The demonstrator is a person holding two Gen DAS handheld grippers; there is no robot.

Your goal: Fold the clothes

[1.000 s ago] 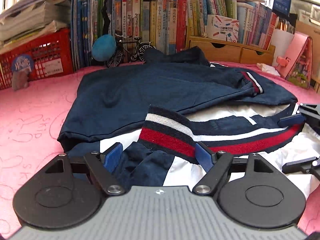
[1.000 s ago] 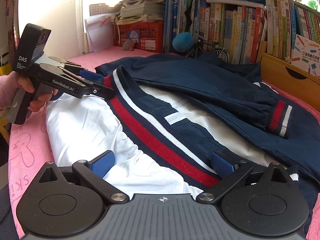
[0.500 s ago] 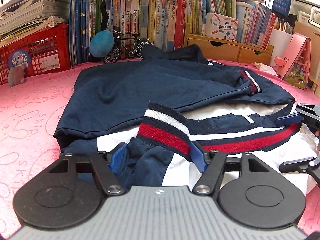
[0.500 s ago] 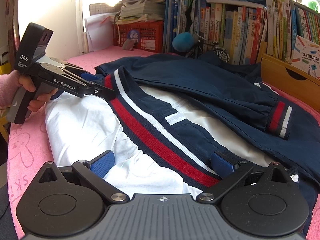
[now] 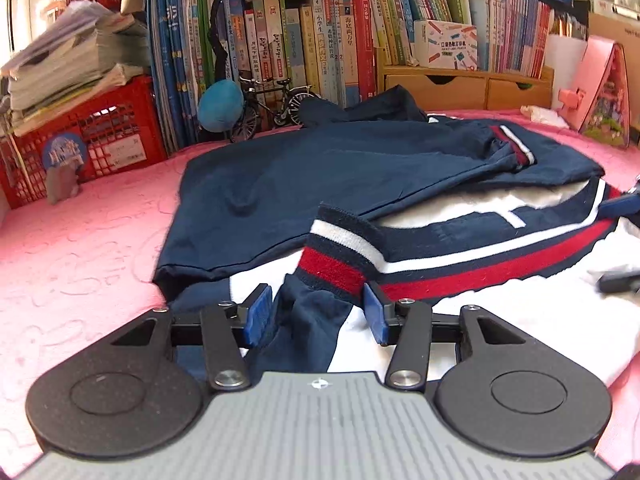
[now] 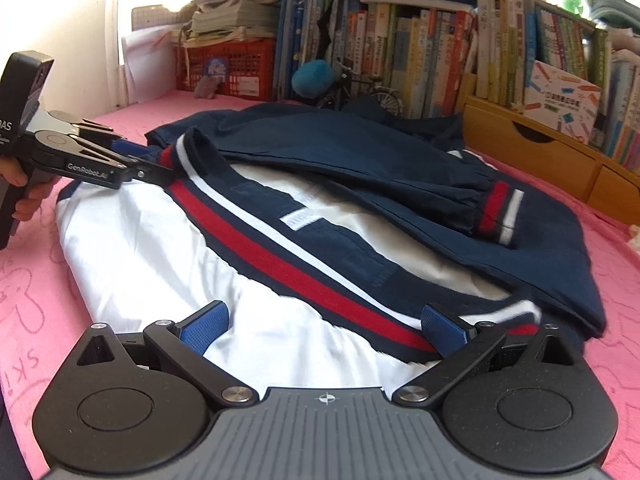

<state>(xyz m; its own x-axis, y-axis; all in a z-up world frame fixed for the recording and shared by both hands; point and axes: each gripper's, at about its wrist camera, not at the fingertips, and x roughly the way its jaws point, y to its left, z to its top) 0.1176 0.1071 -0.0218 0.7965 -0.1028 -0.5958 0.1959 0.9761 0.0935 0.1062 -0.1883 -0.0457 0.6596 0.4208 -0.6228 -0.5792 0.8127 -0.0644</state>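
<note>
Lifted since a moment ago, the striped collar [image 5: 340, 256] rises with the left gripper [image 5: 316, 314], jaws half closed around bunched fabric. Right gripper [image 6: 324, 330] gapes wide over the hem, gripping nothing. Navy jacket [image 6: 360, 168] sprawls on the pink bedspread [image 5: 80, 240]. Far left, a red crate [image 5: 100, 140] carries stacked papers [image 5: 68, 64]; books [image 5: 320, 40] line the back.
</note>
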